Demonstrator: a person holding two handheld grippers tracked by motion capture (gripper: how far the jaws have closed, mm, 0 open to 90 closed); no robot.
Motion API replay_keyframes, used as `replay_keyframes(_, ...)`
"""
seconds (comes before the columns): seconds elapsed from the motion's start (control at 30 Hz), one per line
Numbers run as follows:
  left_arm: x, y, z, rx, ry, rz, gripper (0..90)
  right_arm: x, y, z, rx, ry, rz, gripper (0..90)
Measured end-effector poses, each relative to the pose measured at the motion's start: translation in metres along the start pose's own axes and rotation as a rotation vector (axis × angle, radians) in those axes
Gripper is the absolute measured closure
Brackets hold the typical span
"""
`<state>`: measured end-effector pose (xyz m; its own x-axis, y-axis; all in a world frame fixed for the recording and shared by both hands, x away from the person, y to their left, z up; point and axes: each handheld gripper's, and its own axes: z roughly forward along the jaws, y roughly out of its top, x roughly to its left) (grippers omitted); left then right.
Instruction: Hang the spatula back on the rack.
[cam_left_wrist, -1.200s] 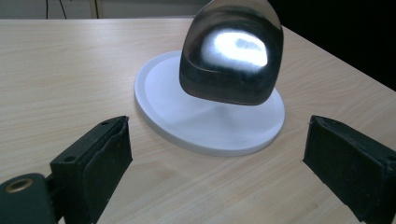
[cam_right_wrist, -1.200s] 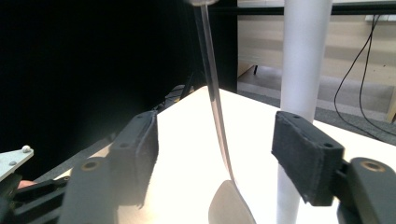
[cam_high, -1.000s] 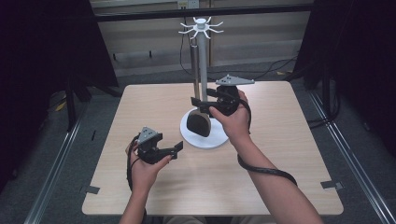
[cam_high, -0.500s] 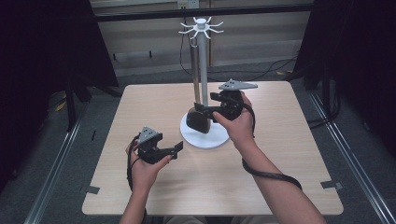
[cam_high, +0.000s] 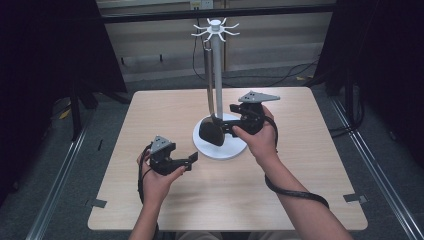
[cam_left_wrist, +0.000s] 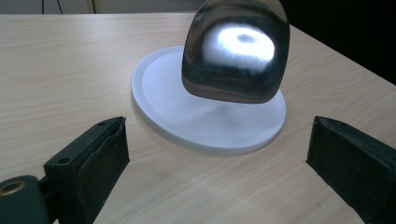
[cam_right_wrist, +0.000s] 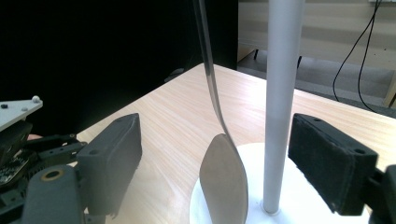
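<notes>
The metal spatula (cam_high: 211, 131) hangs from the white stand (cam_high: 216, 80), blade (untouched) between the just-opening, spread jaws of the right gripper (cam_high: 226, 129); the left gripper (cam_high: 186, 162) rests spread nearby.

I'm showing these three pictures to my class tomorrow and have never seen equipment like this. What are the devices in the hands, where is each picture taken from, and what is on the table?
No robot here: a person holds a hand-held two-jaw gripper in each hand. The high view looks down on a wooden table.

On it stands a white stand: a round base, a pole and hooks on top. A metal spoon hangs from a hook, its bowl just above the base.

The left gripper waits open over the table. The right gripper has just been opening; its jaws stand apart either side of the spoon and pole, pressing neither.

The other two pictures come from cameras on the grippers, looking along their black jaws.
</notes>
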<state>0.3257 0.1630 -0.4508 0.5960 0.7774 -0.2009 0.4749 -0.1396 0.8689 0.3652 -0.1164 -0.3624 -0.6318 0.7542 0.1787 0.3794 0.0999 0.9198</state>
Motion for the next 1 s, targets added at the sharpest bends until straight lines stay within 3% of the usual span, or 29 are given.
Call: replay_keyframes(1.0, -0.001, -0.001, 0.001, 0.021, -0.008, 0.02, 3.6, -0.001, -0.023, -0.01, 0.087, 0.064, -0.039, 8.8)
